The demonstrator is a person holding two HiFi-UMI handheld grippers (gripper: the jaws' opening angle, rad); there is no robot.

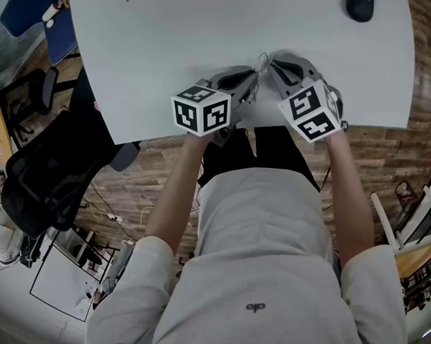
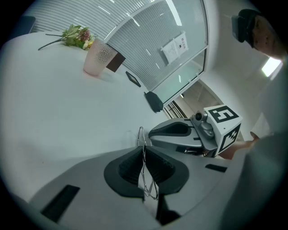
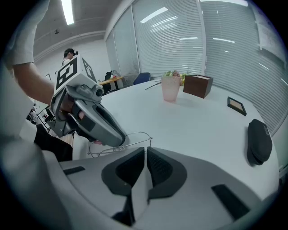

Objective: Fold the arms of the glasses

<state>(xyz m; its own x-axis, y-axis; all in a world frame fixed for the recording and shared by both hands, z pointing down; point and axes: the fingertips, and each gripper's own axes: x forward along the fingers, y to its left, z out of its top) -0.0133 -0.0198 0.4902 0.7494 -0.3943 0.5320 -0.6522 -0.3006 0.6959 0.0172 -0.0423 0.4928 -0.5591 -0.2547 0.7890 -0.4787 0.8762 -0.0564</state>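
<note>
A: Glasses, where?
B: The glasses are over the near edge of the white surface, right between the two grippers. Thin wire frame, one lens rim clear in the right gripper view.

A: Left gripper?
B: The left gripper is almost closed, with its pads pinching the wire frame. The wire runs through the slit between them and sticks out past the tips.

A: Right one?
B: The right gripper has its jaws drawn together to a thin slit, and nothing shows inside it. Its tips sit right at the outer corner of the frame. Can't tell if they nip the wire there. The arms are too thin to say whether they're folded.

A: Containers?
B: A pink cup stands upright on the far side of the surface, but I can't see inside it. The flowers look to lie flat on the surface just beside the cup, stem stretched out, rather than in it. A brown box is just beside the cup, contents not visible. A black case lies closed, well apart from both. A small dark frame lies flat between the box and the case.
</note>
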